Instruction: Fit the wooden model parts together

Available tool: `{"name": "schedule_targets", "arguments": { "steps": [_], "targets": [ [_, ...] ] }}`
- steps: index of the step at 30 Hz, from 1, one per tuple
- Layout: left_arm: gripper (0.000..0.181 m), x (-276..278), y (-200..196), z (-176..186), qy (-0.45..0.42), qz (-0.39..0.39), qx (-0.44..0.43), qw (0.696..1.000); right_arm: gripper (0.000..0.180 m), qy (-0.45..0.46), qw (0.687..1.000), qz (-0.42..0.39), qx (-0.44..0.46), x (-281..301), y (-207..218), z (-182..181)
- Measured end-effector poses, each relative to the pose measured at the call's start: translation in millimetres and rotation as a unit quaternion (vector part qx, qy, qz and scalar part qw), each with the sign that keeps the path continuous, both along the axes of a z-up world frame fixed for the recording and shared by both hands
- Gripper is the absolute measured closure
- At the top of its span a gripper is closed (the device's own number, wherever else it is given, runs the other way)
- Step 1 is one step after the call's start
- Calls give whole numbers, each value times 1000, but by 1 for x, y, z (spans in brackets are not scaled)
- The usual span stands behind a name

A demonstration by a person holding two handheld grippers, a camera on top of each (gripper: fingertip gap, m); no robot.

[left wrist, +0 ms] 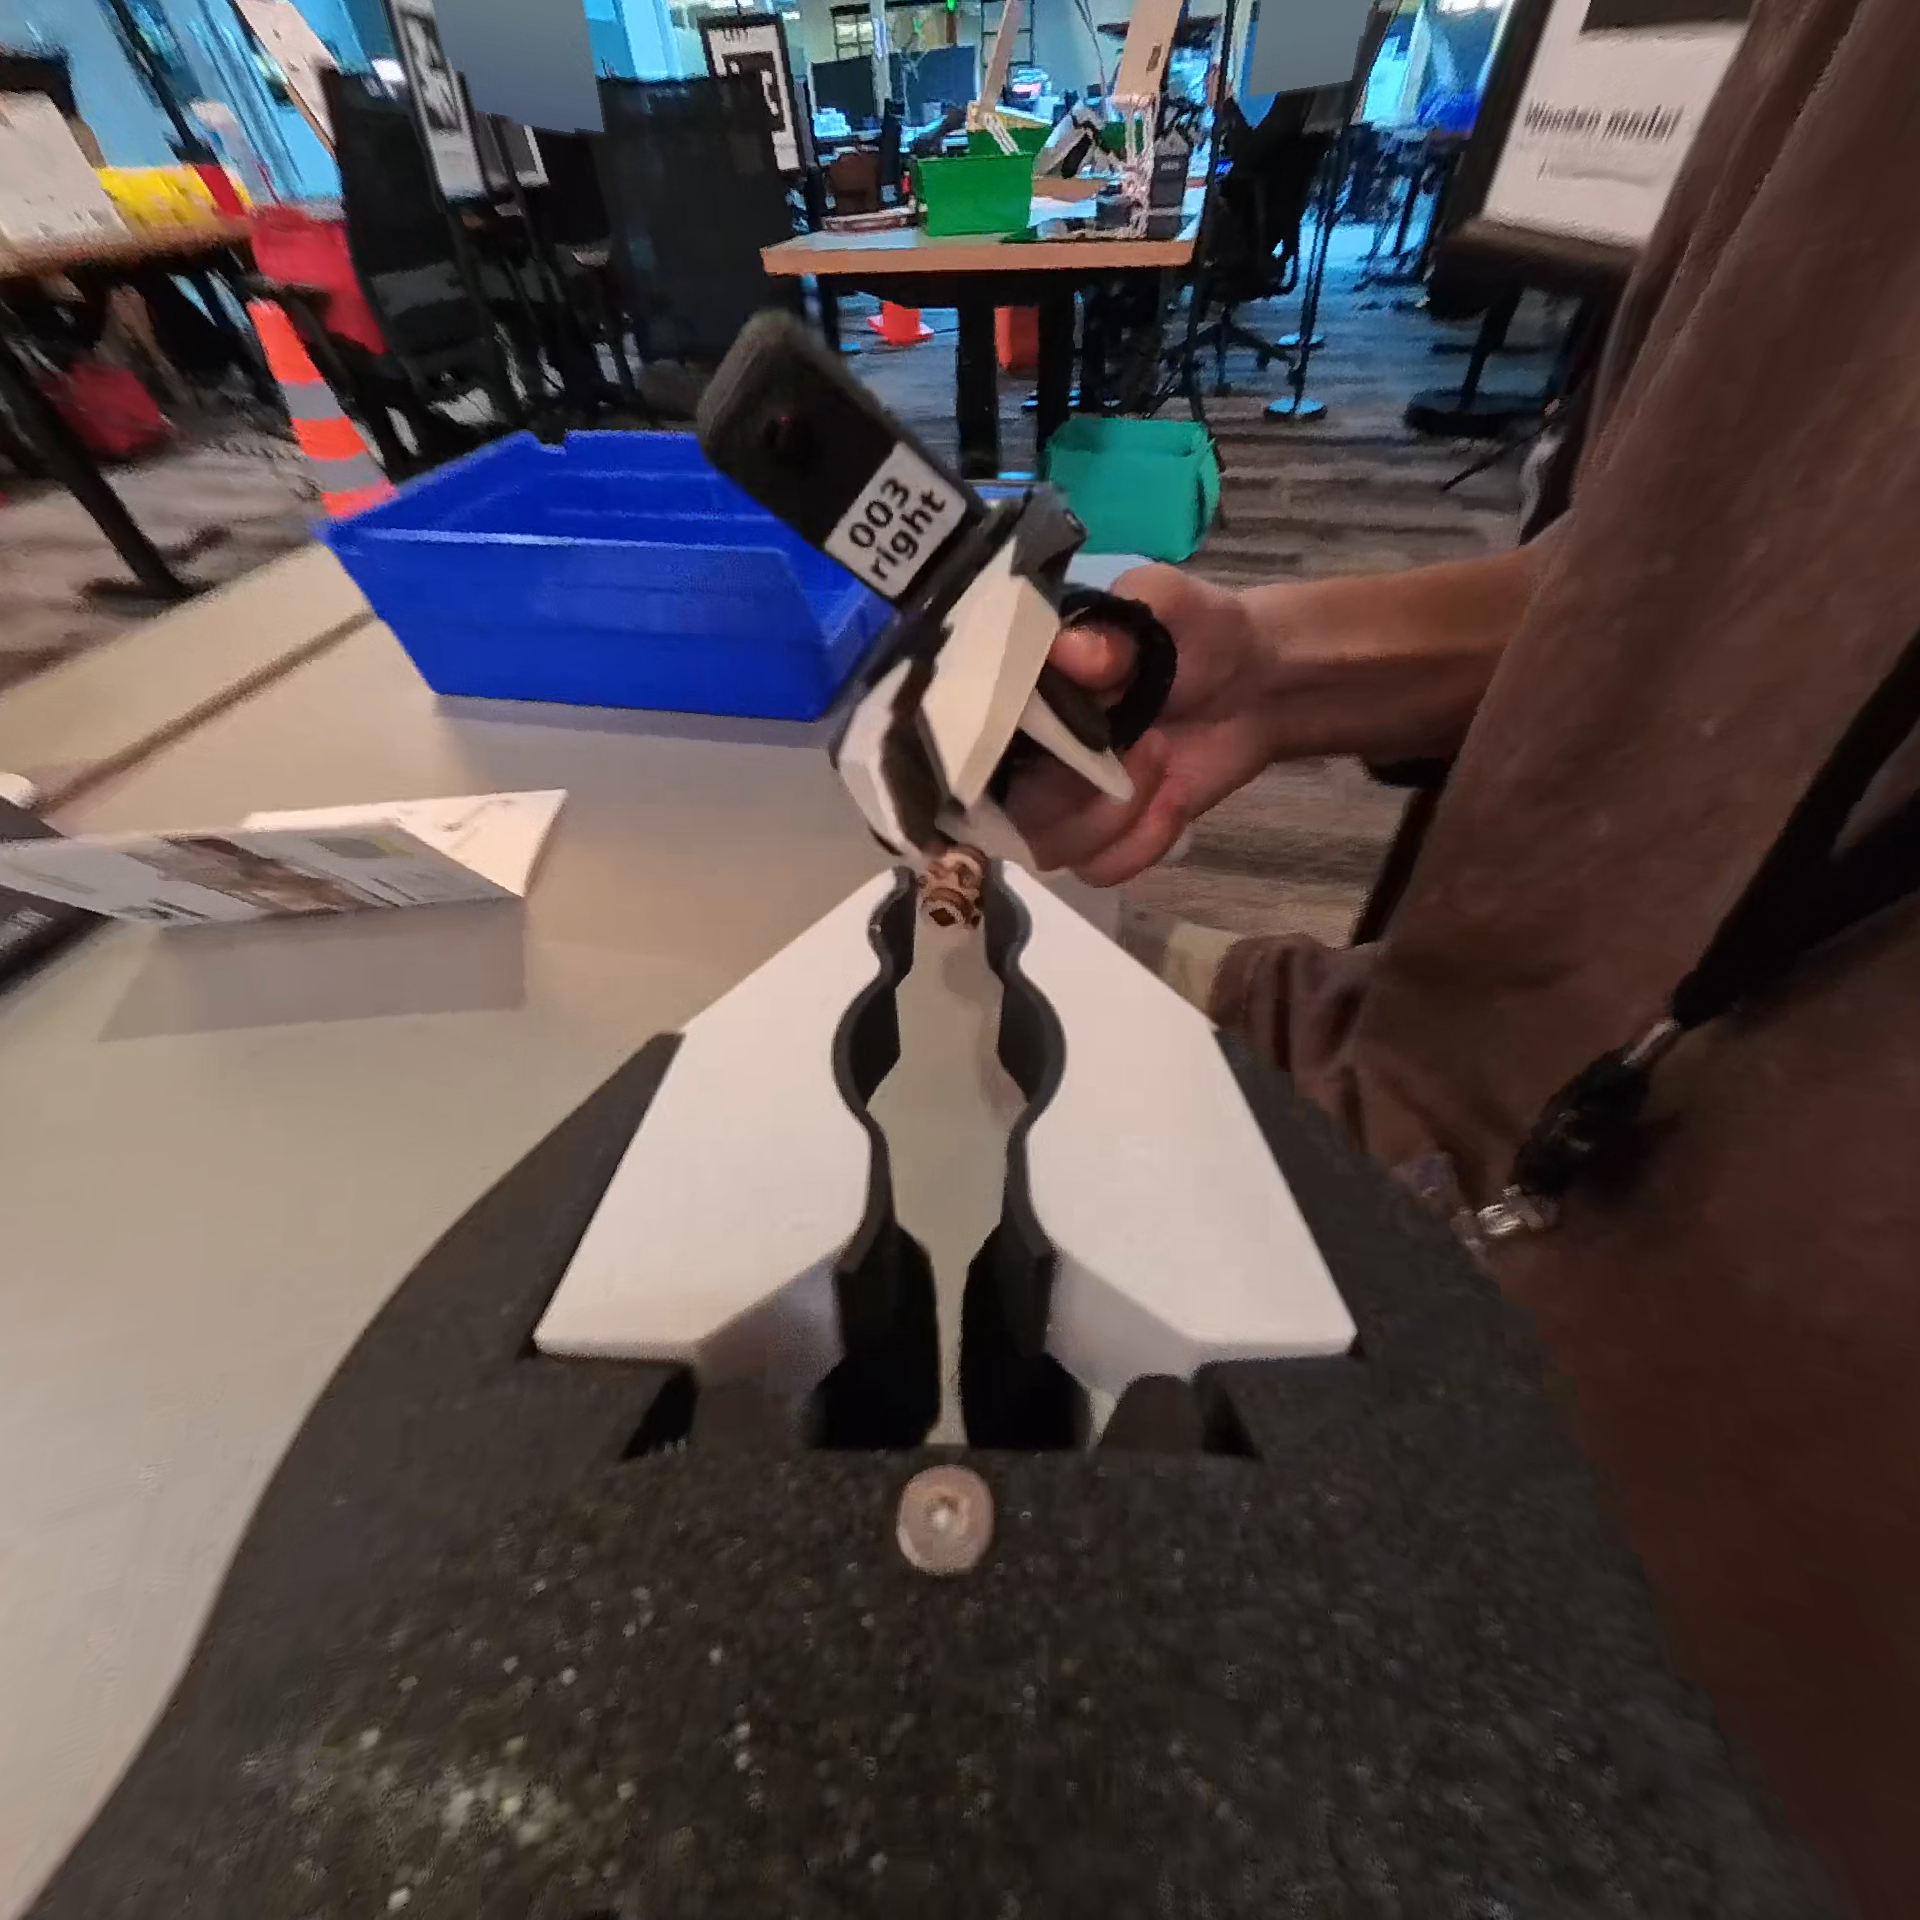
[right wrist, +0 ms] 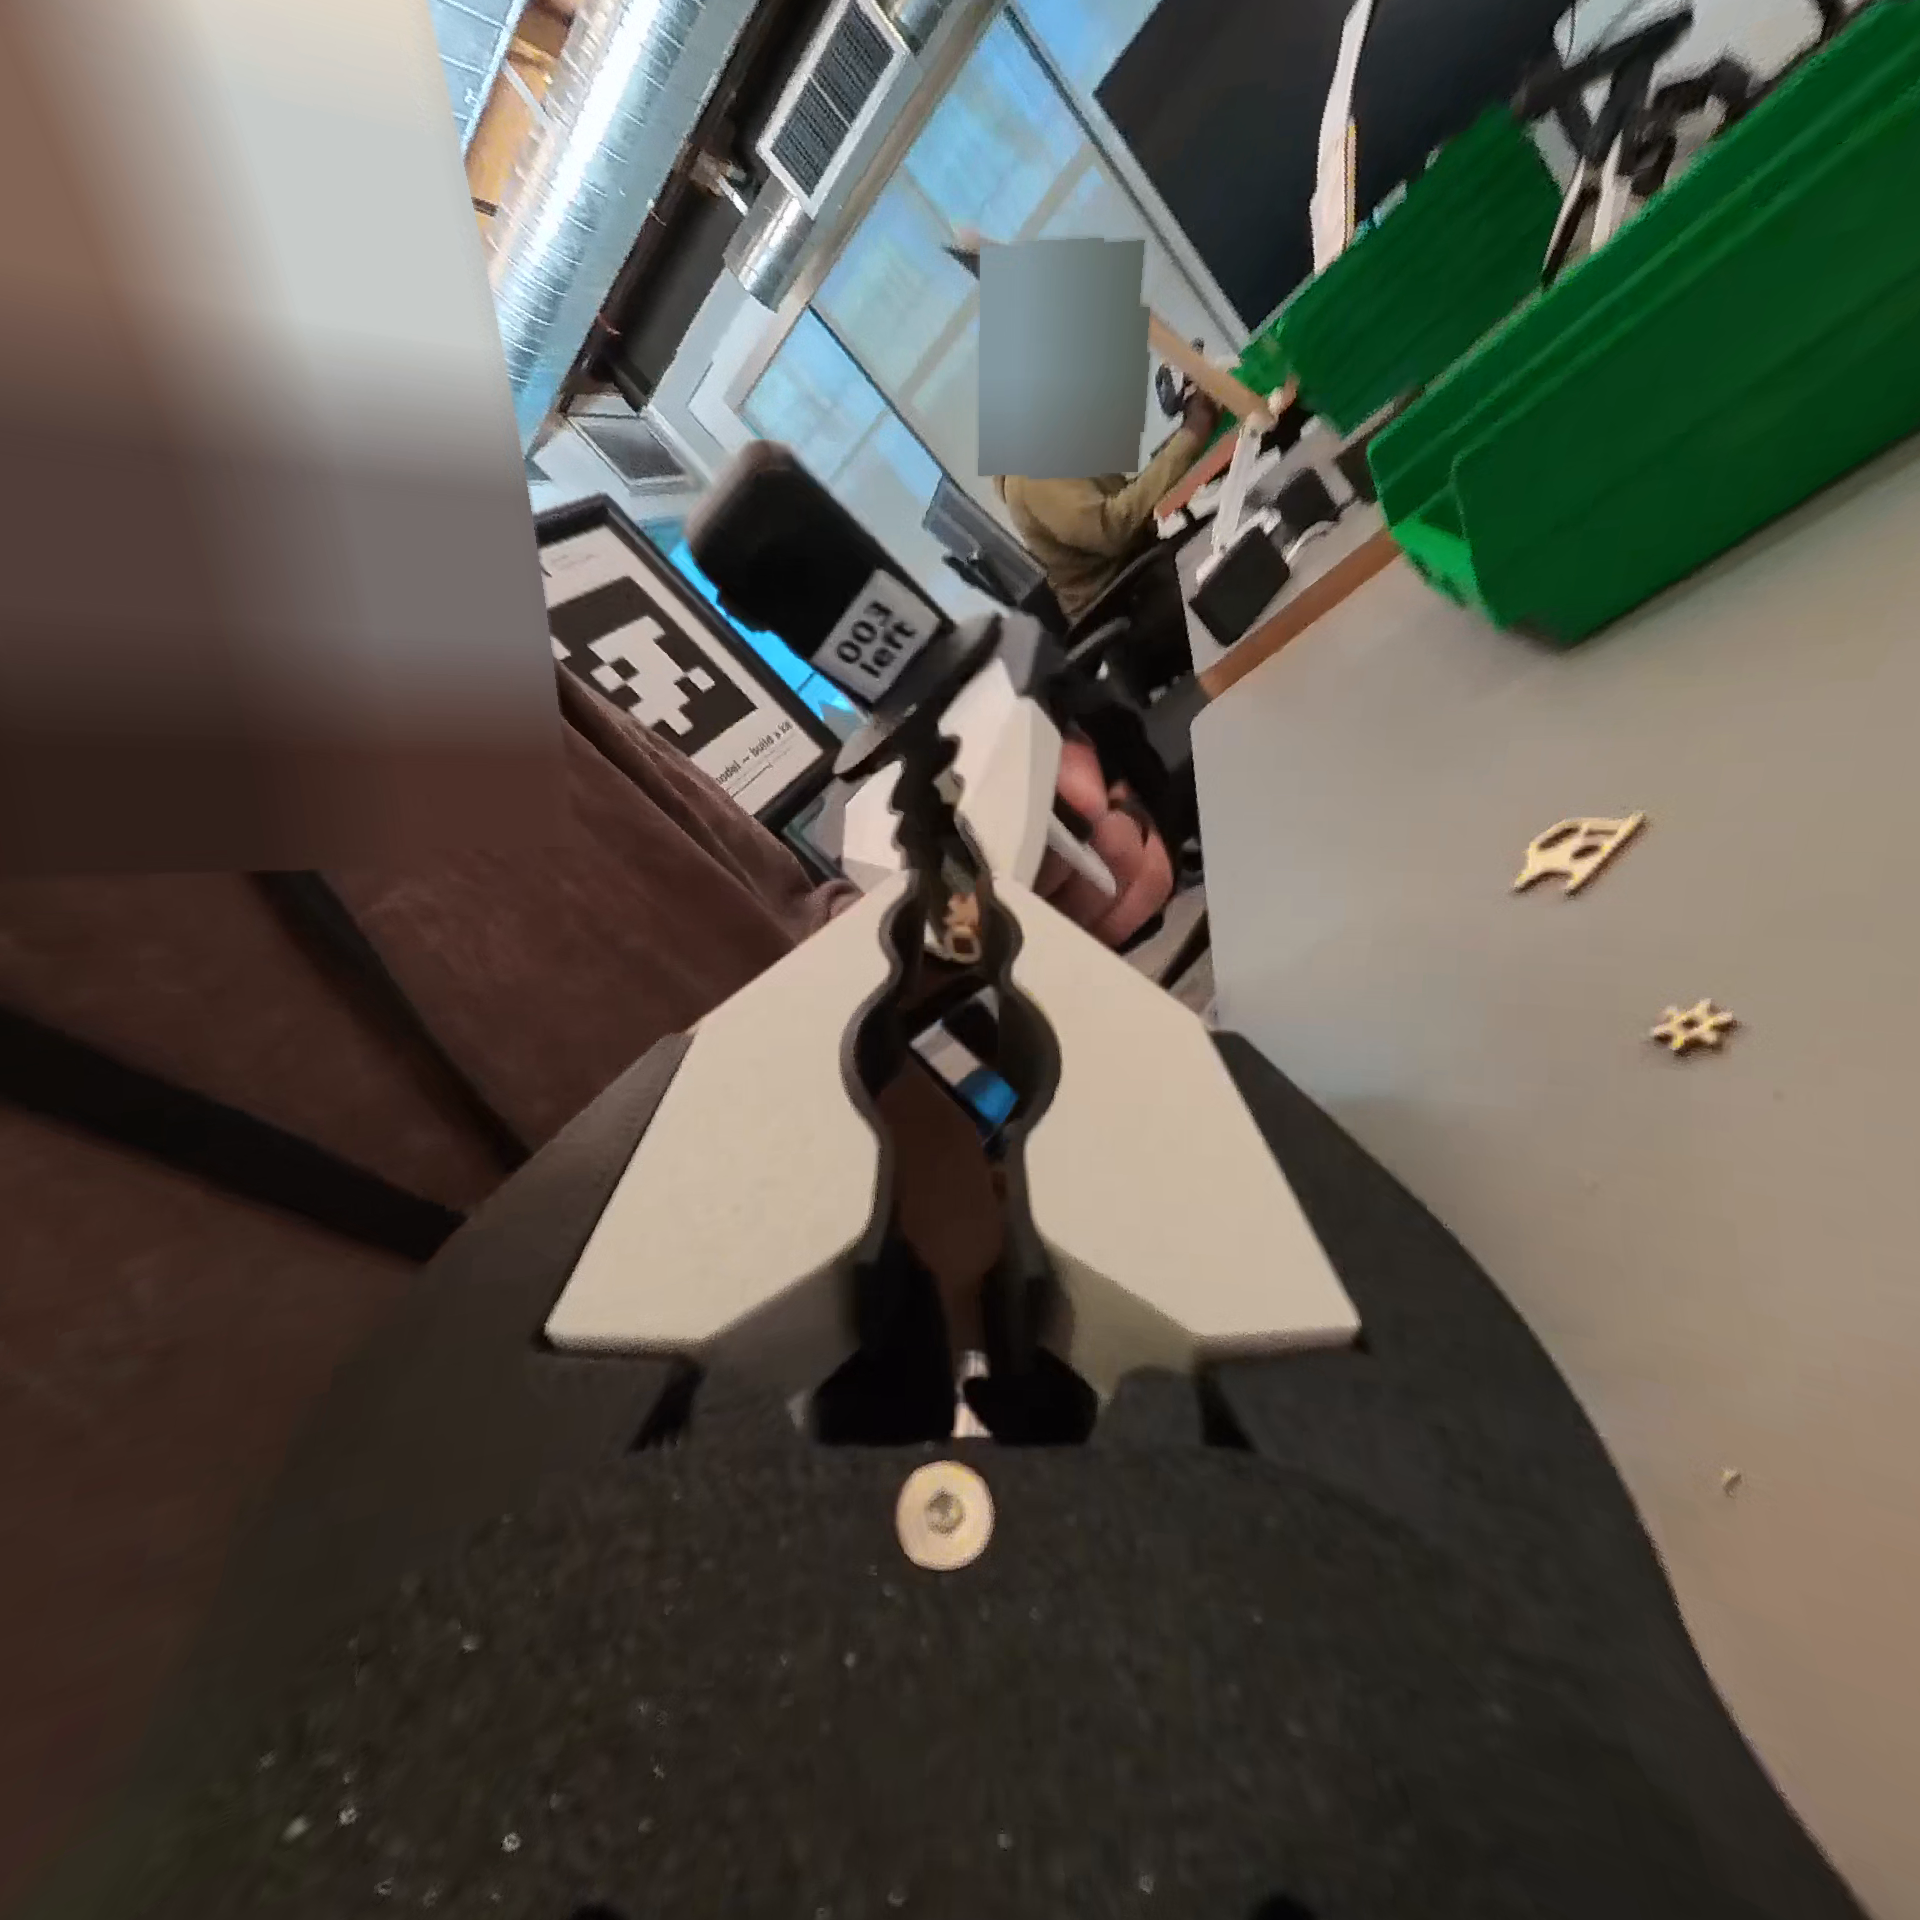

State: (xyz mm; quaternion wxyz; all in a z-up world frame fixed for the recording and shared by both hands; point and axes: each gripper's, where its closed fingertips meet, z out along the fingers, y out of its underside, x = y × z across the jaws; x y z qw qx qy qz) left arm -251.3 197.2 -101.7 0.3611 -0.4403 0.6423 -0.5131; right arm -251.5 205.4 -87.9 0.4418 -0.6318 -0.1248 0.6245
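Note:
A small light-brown wooden model assembly (left wrist: 951,902) is held in mid-air above the grey table (left wrist: 312,1143), near its edge. My left gripper (left wrist: 948,883) is shut on it from this side. My right gripper (left wrist: 933,837) comes down from above, tip to tip with the left, and is shut on the top of the same assembly. In the right wrist view the assembly (right wrist: 958,930) sits between my right gripper's tips (right wrist: 956,906), with the left gripper (right wrist: 940,857) facing it. Two loose wooden parts, a rounded one (right wrist: 1579,852) and a small cross-shaped one (right wrist: 1694,1029), lie on the table.
A blue bin (left wrist: 613,582) stands on the table behind the grippers. A folded leaflet (left wrist: 291,862) lies at the left. Green bins (right wrist: 1662,436) stand at the far side of the table. The person's brown-clothed body (left wrist: 1714,935) is close on the right.

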Motion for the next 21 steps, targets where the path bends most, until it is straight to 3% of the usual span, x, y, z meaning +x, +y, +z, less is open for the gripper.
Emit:
{"name": "schedule_targets", "arguments": {
  "steps": [7, 10, 13, 21],
  "targets": [
    [170, -2, -6, 21, -8, -54, -187, 981, 162, -38, 994, -14, 101, 1, -9, 12],
    [170, -4, -12, 19, 14, -86, -237, 968, 163, -91, 985, -16, 149, -7, -15, 8],
    [171, -8, -22, 15, 49, -131, -288, 947, 168, -87, 984, 9, 157, -12, -23, 8],
    [171, -11, -34, 12, 82, -171, -331, 924, 174, -83, 982, 60, 158, -20, -35, 4]
  ]
}}
